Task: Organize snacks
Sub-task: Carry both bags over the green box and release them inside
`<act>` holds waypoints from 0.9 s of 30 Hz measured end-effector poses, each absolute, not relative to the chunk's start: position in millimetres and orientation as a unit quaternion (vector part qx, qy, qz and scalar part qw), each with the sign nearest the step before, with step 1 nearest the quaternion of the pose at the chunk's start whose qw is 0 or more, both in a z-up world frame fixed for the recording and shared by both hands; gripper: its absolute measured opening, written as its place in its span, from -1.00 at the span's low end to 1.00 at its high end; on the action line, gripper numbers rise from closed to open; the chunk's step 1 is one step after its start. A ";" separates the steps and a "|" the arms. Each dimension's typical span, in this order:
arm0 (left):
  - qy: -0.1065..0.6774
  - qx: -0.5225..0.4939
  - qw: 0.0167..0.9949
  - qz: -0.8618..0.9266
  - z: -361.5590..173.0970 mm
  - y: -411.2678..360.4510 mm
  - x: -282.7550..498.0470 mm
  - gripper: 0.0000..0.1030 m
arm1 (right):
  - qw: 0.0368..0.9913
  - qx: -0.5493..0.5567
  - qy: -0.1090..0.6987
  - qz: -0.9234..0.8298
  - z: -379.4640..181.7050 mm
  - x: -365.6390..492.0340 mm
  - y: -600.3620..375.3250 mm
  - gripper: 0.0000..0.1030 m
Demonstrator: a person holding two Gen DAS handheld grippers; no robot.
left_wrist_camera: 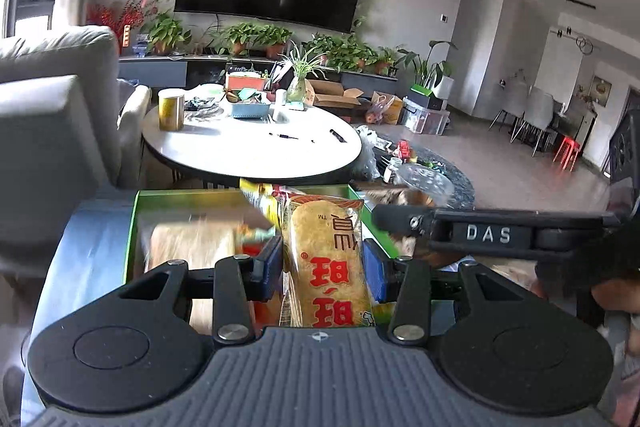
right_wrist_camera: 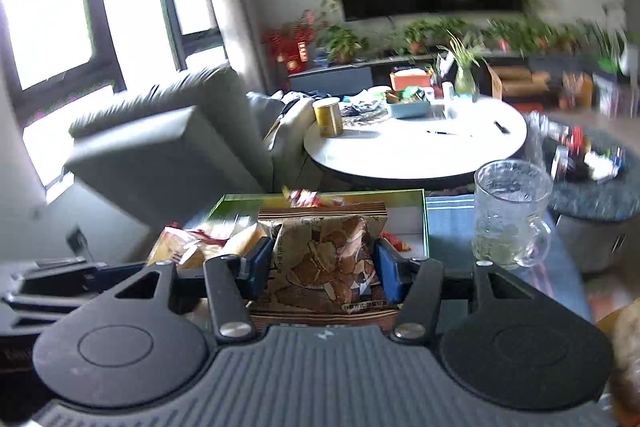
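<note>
My left gripper (left_wrist_camera: 323,267) is shut on a clear packet of golden rice crackers with red characters (left_wrist_camera: 320,227), held upright over a green box (left_wrist_camera: 134,227). Blurred snack packets (left_wrist_camera: 188,243) lie inside the box. In the right wrist view my right gripper (right_wrist_camera: 324,263) is shut on a brown snack bag (right_wrist_camera: 324,227), its blue pads pressing both sides, just in front of the same green box (right_wrist_camera: 425,223). Yellow and orange packets (right_wrist_camera: 188,247) lie to its left. Each gripper shows at the edge of the other's view: right gripper (left_wrist_camera: 488,233), left gripper (right_wrist_camera: 60,275).
A glass mug (right_wrist_camera: 510,211) stands right of the box on a blue cloth (right_wrist_camera: 448,223). Beyond it is a round white table (left_wrist_camera: 248,147) carrying a gold tin (left_wrist_camera: 171,109) and a blue basket. A grey sofa (left_wrist_camera: 52,107) fills the left side.
</note>
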State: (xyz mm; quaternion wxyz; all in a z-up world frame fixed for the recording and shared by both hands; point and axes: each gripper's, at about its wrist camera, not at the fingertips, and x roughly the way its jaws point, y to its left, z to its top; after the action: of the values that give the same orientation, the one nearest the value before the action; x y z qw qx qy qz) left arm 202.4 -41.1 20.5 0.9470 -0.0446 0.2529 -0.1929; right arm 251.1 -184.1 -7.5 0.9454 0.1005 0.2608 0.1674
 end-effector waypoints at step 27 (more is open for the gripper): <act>0.223 -0.025 0.962 -0.153 19.3 -30.0 176.3 0.64 | 0.938 0.200 0.242 0.148 -0.4 237.8 -214.0 0.56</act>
State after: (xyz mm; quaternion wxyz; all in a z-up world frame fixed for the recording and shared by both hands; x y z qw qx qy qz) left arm 176.3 -30.0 19.3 0.9625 -0.0252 0.2225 -0.1532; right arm 237.8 -214.0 -0.4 0.9379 0.1999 0.2415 0.1483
